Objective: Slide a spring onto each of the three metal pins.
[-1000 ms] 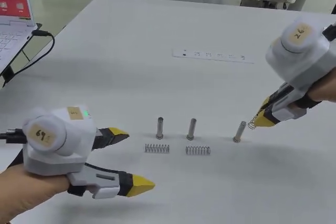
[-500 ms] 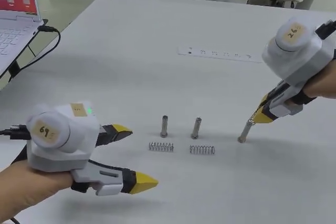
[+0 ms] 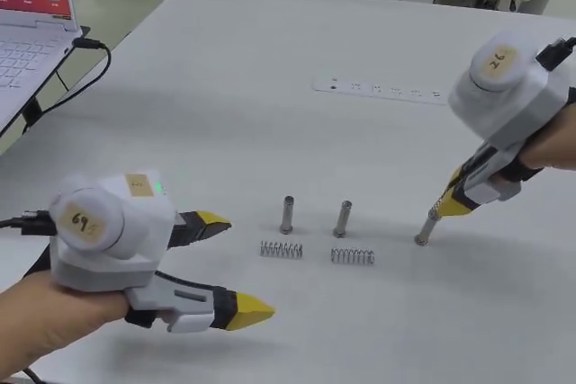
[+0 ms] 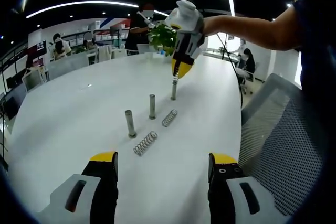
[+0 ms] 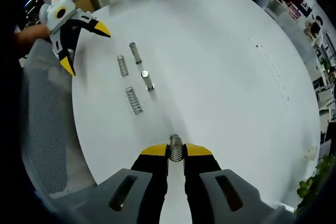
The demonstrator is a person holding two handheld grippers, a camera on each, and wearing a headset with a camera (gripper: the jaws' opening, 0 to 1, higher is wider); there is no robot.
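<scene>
The right hand-held gripper [image 3: 447, 208] pinches a spring [image 5: 176, 147] at the top of the rightmost pin [image 3: 423, 231], so its coil should line up with the pin's axis before release, while the left hand-held gripper [image 3: 245, 265] hovers wide open above the bench [image 3: 270, 87].

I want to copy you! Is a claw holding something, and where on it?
The right claw pinches a spring by its sides, near one end. The left claw holds nothing.
</scene>
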